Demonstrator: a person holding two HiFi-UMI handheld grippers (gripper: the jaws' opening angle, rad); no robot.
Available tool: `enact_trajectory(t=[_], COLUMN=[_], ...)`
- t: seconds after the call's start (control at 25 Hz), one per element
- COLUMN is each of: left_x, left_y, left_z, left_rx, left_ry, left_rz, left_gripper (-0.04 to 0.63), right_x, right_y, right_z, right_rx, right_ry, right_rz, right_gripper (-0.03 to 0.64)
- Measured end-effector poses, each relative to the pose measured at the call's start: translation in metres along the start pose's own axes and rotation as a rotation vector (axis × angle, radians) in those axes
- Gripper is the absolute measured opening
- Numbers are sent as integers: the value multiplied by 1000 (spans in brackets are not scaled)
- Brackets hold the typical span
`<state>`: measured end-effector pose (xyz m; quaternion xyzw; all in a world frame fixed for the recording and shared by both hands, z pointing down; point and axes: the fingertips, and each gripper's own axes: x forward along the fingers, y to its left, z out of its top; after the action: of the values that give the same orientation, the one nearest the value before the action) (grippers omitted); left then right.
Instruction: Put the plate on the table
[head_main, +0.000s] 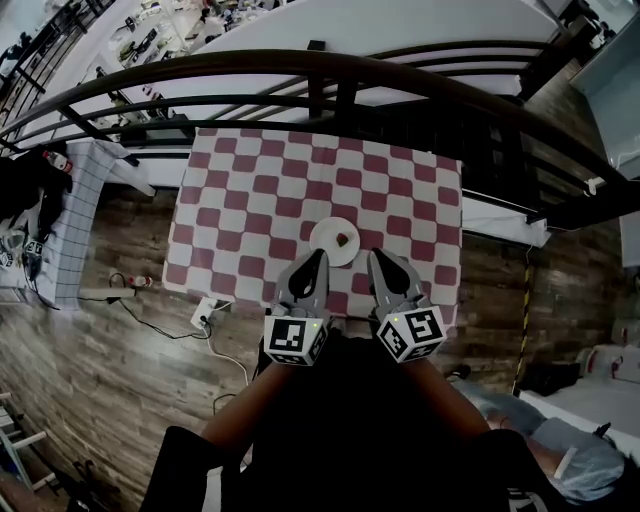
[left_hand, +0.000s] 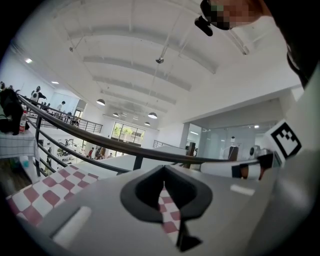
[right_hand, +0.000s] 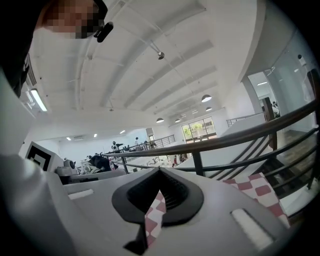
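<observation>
Plate sits on the red-and-white checked table, toward its near edge, so the task looks done. At left, the left gripper hovers just short of the plate's rim, fingers closed on nothing. At centre, the plate holds one small brown item, too small to identify. At right, the right gripper hangs likewise, fingers closed and empty. A careless sweep by either gripper could nudge the plate or knock its contents off.
</observation>
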<state>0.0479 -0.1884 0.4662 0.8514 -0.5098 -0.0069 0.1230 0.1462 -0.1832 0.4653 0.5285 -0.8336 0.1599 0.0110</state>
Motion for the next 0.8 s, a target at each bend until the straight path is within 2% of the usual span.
enact_trajectory(t=[0.8], left_x=[-17], left_y=[-17], left_z=[-11], left_rx=[8], left_ry=[2], left_rz=[1], left_gripper=[9], right_x=[-25], right_y=[4], right_z=[-8], right_rx=[-16], right_ry=[-2], right_rz=[9], right_gripper=[-3])
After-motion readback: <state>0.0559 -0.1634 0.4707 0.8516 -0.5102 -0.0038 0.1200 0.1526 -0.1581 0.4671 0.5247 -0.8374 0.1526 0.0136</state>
